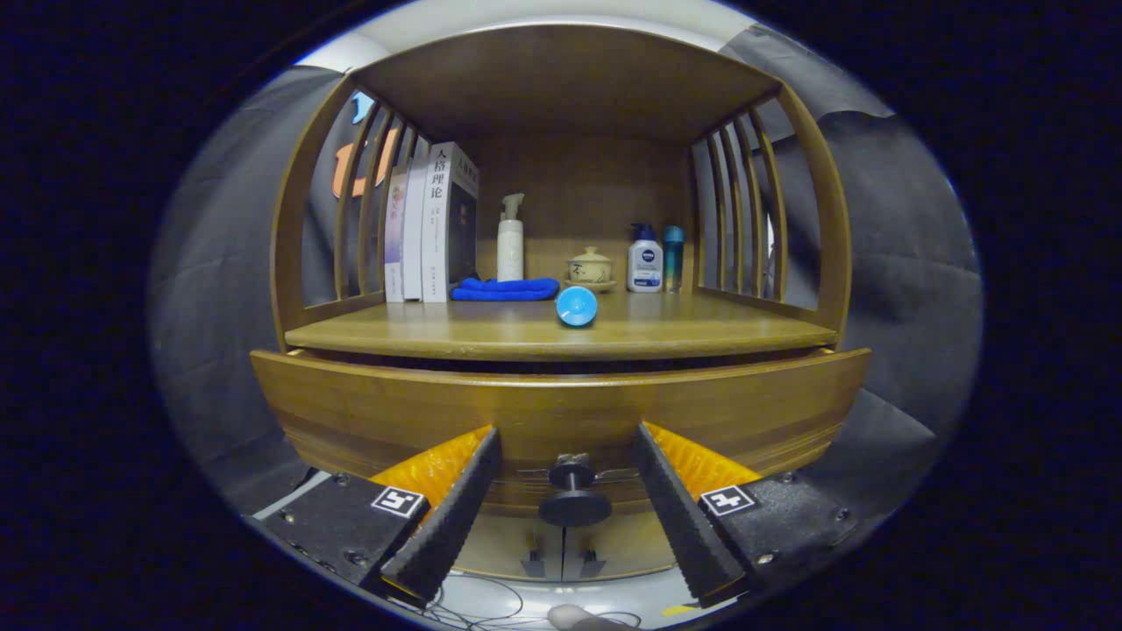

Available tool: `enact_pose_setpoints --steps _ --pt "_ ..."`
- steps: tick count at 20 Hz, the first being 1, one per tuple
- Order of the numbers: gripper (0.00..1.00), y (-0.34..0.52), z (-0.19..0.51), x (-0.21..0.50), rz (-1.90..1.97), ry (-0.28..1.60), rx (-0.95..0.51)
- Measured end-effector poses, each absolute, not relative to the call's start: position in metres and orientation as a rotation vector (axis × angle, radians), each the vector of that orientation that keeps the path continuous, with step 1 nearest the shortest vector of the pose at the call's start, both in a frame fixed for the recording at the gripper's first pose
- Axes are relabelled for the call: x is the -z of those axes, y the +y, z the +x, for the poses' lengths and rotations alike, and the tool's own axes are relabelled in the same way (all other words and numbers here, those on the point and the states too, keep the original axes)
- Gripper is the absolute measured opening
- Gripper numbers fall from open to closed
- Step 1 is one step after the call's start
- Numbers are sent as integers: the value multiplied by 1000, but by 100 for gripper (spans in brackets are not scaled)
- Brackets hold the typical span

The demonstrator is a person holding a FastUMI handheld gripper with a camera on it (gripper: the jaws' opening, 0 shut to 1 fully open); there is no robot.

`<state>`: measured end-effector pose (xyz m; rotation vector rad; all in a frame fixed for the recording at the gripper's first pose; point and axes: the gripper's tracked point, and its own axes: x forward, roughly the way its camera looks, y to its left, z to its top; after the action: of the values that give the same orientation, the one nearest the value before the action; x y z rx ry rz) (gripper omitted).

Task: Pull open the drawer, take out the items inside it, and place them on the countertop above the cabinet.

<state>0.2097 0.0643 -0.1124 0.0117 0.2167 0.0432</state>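
You're looking at the wooden cabinet's countertop (pixel 491 333), straight ahead at 12 o'clock beyond the fingers. On it, at 11 o'clock, upright books (pixel 429 228); a folded blue cloth (pixel 506 289) beside them, a white pump bottle (pixel 510 241) behind the cloth. At 12 o'clock a blue round item (pixel 576 306) near the front edge, a lidded ceramic cup (pixel 590 265) behind. At 1 o'clock two small bottles (pixel 655 258).

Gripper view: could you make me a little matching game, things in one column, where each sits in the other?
Things:
1. drawer knob
2. blue cup
3. books
4. blue cloth

Places:
A. upright by the shelf's left slats
B. lying on its side near the countertop's front edge
C. between the open tongs' fingers
D. folded beside the white pump bottle

Pairs: 1-C, 2-B, 3-A, 4-D
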Motion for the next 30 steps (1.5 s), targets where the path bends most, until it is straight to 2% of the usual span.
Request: enact_pose_setpoints --steps 4,15,30 --pt "100 63 224 132 12 308 -43" --pt "100 58 224 125 -27 266 -41" --pt "100 36 26 41 -3 121 -114"
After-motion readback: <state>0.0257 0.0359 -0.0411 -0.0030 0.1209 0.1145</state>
